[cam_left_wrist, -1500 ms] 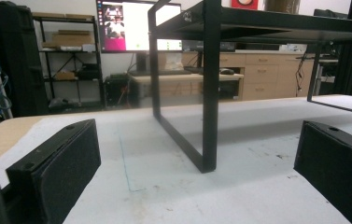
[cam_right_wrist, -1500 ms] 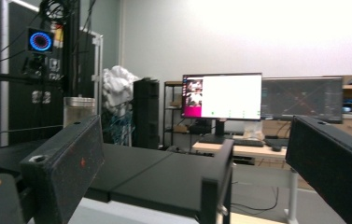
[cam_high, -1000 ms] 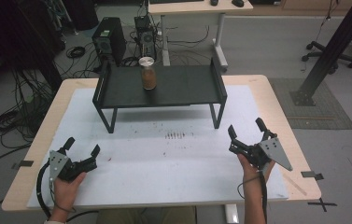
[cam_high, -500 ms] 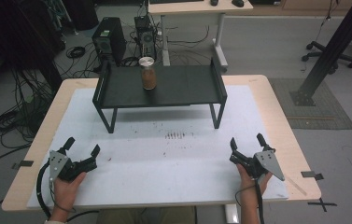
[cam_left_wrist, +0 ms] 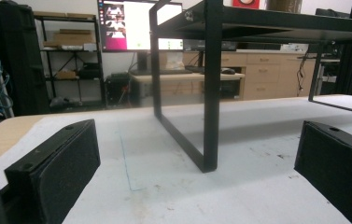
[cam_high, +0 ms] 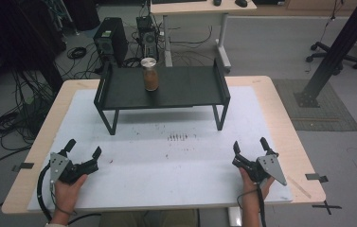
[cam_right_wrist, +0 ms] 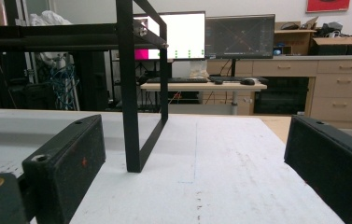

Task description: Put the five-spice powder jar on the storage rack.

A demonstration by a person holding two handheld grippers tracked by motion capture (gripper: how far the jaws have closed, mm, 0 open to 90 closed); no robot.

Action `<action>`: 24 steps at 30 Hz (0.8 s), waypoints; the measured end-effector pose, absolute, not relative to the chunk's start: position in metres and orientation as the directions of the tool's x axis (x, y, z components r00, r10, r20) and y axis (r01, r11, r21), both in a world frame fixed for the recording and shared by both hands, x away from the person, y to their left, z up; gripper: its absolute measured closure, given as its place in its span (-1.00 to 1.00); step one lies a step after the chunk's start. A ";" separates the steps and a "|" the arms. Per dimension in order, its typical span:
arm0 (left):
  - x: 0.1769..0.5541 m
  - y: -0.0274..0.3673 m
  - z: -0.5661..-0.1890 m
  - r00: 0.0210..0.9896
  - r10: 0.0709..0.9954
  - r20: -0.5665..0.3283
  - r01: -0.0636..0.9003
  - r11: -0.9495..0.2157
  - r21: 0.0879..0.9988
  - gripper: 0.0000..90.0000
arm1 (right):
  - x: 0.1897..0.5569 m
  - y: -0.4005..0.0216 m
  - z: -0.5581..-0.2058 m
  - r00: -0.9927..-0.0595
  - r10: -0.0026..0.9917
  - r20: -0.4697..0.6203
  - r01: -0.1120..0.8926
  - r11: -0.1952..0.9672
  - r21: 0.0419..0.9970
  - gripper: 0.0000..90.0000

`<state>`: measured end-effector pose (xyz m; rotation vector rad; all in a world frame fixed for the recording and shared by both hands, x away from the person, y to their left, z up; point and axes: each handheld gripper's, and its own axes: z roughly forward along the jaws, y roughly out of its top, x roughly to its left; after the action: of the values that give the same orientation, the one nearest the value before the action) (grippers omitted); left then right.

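Jar (cam_high: 150,74) with metal lid and brown contents: upright on black raised rack (cam_high: 185,90) at far side of white tabletop (cam_high: 166,175). Left gripper (cam_high: 80,153) near front left corner, jaws spread, holding nothing. Right gripper (cam_high: 249,148) near front right, jaws likewise spread and holding nothing, well apart from jar.

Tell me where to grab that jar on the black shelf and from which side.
Grip the jar around its glass body, just under the metal lid. It stands upright near the back of the shelf, whose ends have raised sides, so probably come from the open front, jaws level.
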<state>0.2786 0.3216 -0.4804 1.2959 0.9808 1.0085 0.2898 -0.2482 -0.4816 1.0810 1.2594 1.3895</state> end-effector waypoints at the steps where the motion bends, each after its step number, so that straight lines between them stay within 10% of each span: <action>1: 0.279 0.322 -0.480 0.278 0.961 -0.006 -0.033 0.015 0.999 -0.99 | 0.290 -0.248 -0.482 -0.173 0.985 0.015 -0.077 -0.029 0.997 -0.89; 24: 0.279 0.322 -0.480 0.273 0.962 -0.008 -0.030 0.017 0.999 -0.99 | 0.292 -0.247 -0.481 -0.176 0.984 0.000 -0.049 -0.009 0.999 -0.89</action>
<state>0.2787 0.3216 -0.4804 1.2949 0.9865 1.0099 0.2919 -0.2468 -0.4809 1.0868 1.2981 1.3643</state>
